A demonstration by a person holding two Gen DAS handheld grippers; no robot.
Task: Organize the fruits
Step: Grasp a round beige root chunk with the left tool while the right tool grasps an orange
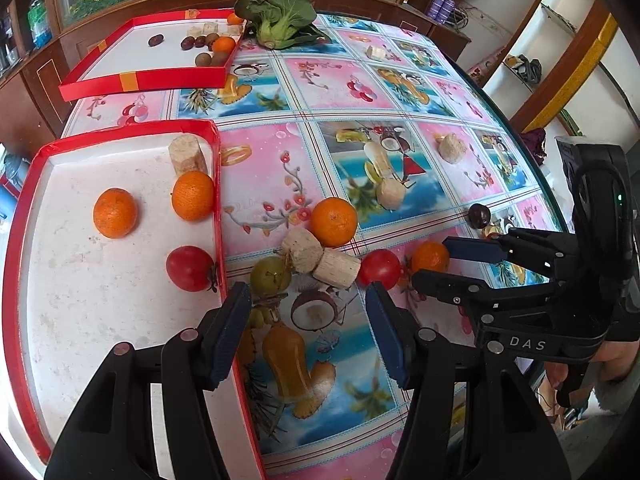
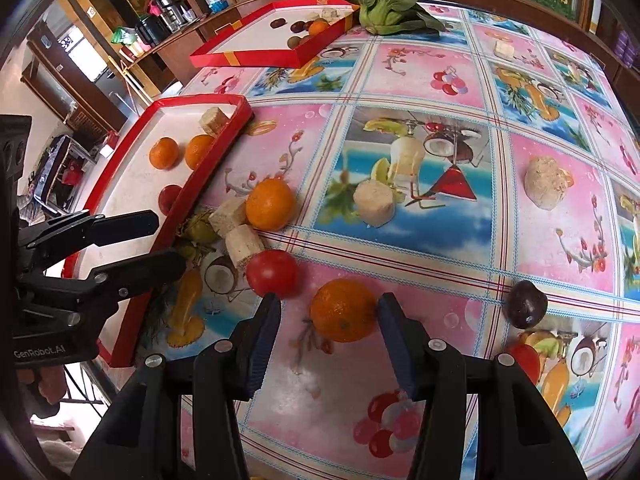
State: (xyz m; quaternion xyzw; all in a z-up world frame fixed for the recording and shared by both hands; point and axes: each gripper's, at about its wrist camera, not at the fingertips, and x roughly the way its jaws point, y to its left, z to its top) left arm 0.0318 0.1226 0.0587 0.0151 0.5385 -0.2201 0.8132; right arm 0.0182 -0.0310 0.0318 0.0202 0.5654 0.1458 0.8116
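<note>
Right wrist view gives us the right tongs (image 2: 328, 312) part-open around an orange (image 2: 344, 309) beside the tomato (image 2: 273, 273); only the left view shows our left tongs (image 1: 308, 300) gaping, empty, near that tomato.

Tomato (image 1: 190, 268) lies in tray (image 1: 120, 360), beside oranges (image 1: 115, 213).

Bare tablecloth (image 2: 420, 280) lies open right of the orange (image 2: 343, 310); tomato (image 2: 273, 273) and cut chunks (image 2: 244, 246) crowd its left.
</note>
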